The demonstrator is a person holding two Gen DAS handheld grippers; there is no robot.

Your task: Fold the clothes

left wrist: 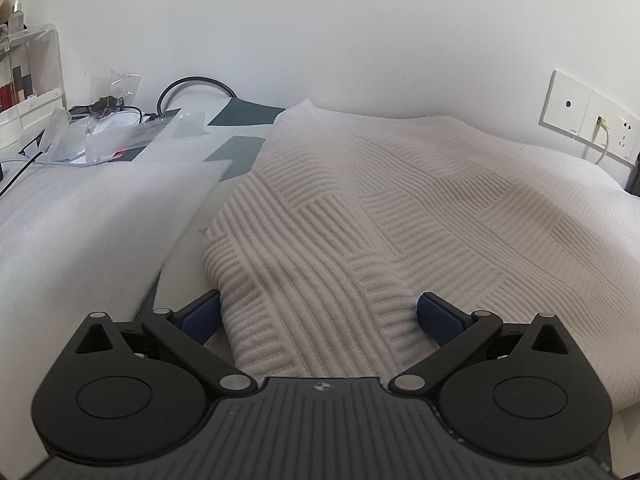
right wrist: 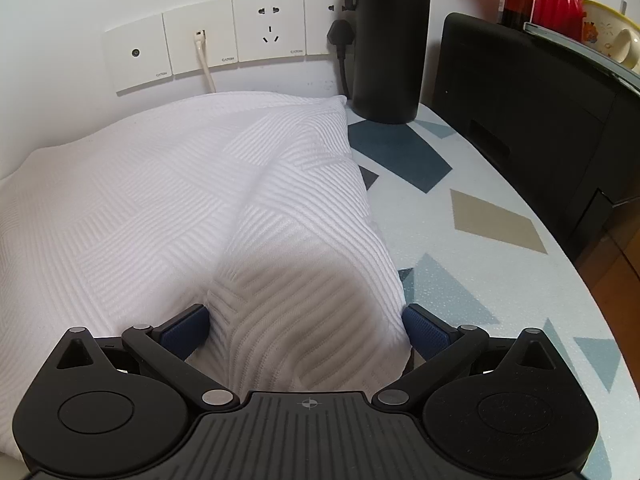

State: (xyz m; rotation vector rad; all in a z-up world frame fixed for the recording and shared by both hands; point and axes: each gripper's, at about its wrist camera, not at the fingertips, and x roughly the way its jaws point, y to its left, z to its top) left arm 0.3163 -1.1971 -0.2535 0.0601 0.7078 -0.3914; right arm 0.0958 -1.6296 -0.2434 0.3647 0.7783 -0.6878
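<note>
Left wrist view: the left gripper (left wrist: 319, 316) fills the bottom of the frame, its two blue-padded fingers (left wrist: 202, 314) spread wide. A ridge of the white ribbed garment (left wrist: 360, 216) runs between them; whether the pads press the cloth cannot be told. The garment spreads from the lower centre up toward the middle and right of the frame, lying on a table (left wrist: 244, 148) covered with a teal-and-white geometric cloth. At left centre lies a sheet of white foam (left wrist: 92, 216). In the upper left are clear plastic bags (left wrist: 116, 132), a black cable (left wrist: 192, 84) and a clear plastic organiser (left wrist: 28, 76). A wall socket panel (left wrist: 592, 116) sits at the right edge.

Right wrist view: the right gripper (right wrist: 307, 330) is likewise wide open at the bottom of the frame, with a raised fold of the garment (right wrist: 256, 184) between its fingers (right wrist: 424, 330); contact is unclear. The garment covers the left and centre, and the patterned table (right wrist: 480, 248) shows bare at right. Above are socket plates (right wrist: 224, 36), a black cylindrical bottle (right wrist: 388, 40) at top centre, and a black box (right wrist: 532, 112) at upper right.
</note>
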